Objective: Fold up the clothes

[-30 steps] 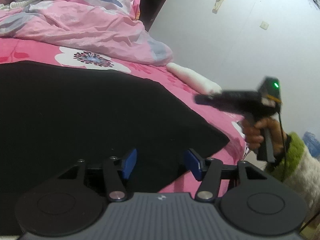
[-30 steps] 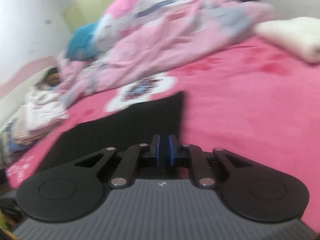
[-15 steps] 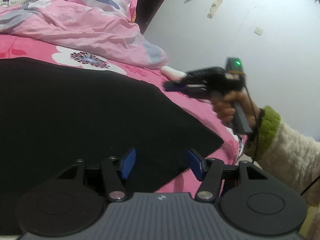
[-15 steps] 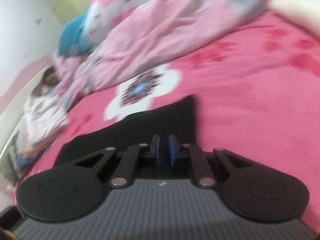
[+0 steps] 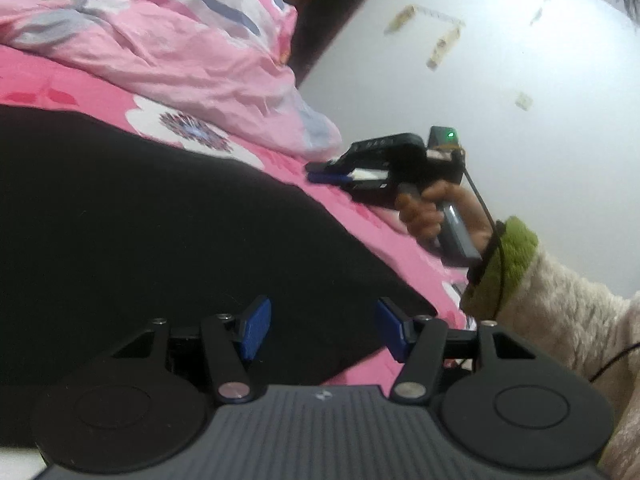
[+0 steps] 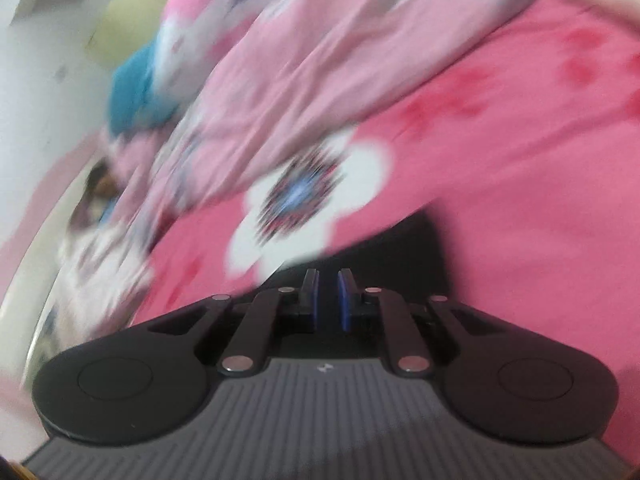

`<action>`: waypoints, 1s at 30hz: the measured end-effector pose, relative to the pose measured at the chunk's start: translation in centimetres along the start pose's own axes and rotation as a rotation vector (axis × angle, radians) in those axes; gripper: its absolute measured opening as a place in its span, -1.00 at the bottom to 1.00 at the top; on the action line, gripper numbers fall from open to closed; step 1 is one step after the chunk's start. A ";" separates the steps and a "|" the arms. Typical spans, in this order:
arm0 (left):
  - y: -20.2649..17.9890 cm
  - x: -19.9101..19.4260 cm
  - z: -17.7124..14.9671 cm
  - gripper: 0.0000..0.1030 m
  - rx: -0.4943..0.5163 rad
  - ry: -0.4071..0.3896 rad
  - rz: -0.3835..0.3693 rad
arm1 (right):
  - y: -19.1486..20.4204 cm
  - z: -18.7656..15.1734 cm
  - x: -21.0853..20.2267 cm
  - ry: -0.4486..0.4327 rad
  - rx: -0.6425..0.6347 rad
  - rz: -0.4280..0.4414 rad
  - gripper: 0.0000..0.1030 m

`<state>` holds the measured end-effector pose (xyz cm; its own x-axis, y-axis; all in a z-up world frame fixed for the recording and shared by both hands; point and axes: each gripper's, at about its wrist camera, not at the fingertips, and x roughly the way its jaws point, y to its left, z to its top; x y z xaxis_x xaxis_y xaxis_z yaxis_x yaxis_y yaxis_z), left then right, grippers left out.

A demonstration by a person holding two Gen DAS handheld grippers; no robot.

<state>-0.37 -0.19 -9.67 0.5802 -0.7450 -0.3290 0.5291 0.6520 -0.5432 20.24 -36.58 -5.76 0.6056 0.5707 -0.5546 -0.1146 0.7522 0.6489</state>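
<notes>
The pink flowered bedsheet (image 5: 60, 92) fills the left and middle of the left wrist view, with a rumpled pink quilt (image 5: 180, 40) heaped across the upper left. On the sheet lies the black garment (image 5: 160, 220), spread flat — it takes up the whole left half of that frame and tapers to a corner at lower centre-right, its edge running on a diagonal from the white flower print (image 5: 192, 136) in the upper middle down to that corner.

The left gripper (image 5: 322, 326) sits at the bottom centre, directly over the garment's near corner. Its blue pads stand roughly half apart with only the cloth's surface showing behind them; nothing is pinched. The right gripper (image 5: 320, 174) is at centre-right of the same frame, held by a hand (image 5: 432, 212) in a fluffy cream sleeve with a green cuff, hovering above the pink sheet just beyond the garment's diagonal edge. In its own blurred view the right gripper (image 6: 328, 300) has its pads drawn almost together, a thin slit between them, and appears to hold nothing; the black cloth lies just ahead and beneath.

So the left one is nearer to the corner, by my reading — the right must come inward to reach the edge.

No brand or writing is readable; only a small emblem on each gripper body.
</notes>
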 end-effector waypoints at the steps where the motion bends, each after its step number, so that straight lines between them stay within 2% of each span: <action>1: 0.1 -0.5 0.1 0.15 0.001 -0.010 0.012 | 1.1 -0.3 1.2 0.046 -0.010 0.026 -0.80; 5: 0.7 -2.2 0.2 0.17 0.006 -0.022 0.069 | 3.6 0.0 6.9 0.144 -0.028 0.075 -0.80; 7: 1.2 -2.8 0.2 0.17 0.005 -0.023 0.091 | 3.4 0.6 9.0 0.157 -0.012 0.028 -0.82; 9: 1.8 -3.4 -0.1 0.17 -0.010 -0.023 0.094 | 3.0 1.3 10.0 0.123 0.002 -0.034 -0.92; 11: 2.4 -3.9 -0.4 0.17 -0.024 -0.030 0.084 | 3.1 2.1 9.3 0.046 0.025 -0.066 -0.81; 13: 2.8 -4.3 -0.4 0.17 -0.030 -0.038 0.070 | 4.4 2.3 8.2 -0.014 -0.009 -0.107 -0.81; 16: 3.5 -4.8 -0.5 0.17 -0.041 -0.048 0.051 | 7.6 0.8 8.1 0.076 -0.074 0.006 -0.81; 19: 4.0 -5.2 -0.7 0.17 -0.056 -0.057 0.044 | 11.5 -1.6 10.2 0.228 -0.187 0.092 -0.80; 23: 4.2 -5.8 -1.1 0.17 -0.062 -0.065 0.049 | 14.1 -3.2 15.4 0.315 -0.269 0.066 -0.81; 24: 4.2 -6.0 -1.2 0.17 -0.062 -0.067 0.050 | 14.1 -2.9 16.5 0.311 -0.265 0.047 -0.86; 26: 4.3 -6.3 -1.5 0.17 -0.060 -0.069 0.047 | 13.5 -1.2 17.6 0.244 -0.209 0.025 -0.83; 29: 4.7 -6.5 -1.8 0.17 -0.069 -0.075 0.025 | 14.5 0.0 16.8 0.187 -0.190 0.034 -0.80; 30: 4.8 -6.6 -1.8 0.17 -0.076 -0.078 0.017 | 15.1 -0.1 16.7 0.201 -0.195 0.062 -0.80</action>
<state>-2.77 7.62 -11.56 0.6367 -0.7187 -0.2795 0.4719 0.6498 -0.5959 28.54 -15.65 -5.23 0.4267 0.6566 -0.6219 -0.3079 0.7521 0.5827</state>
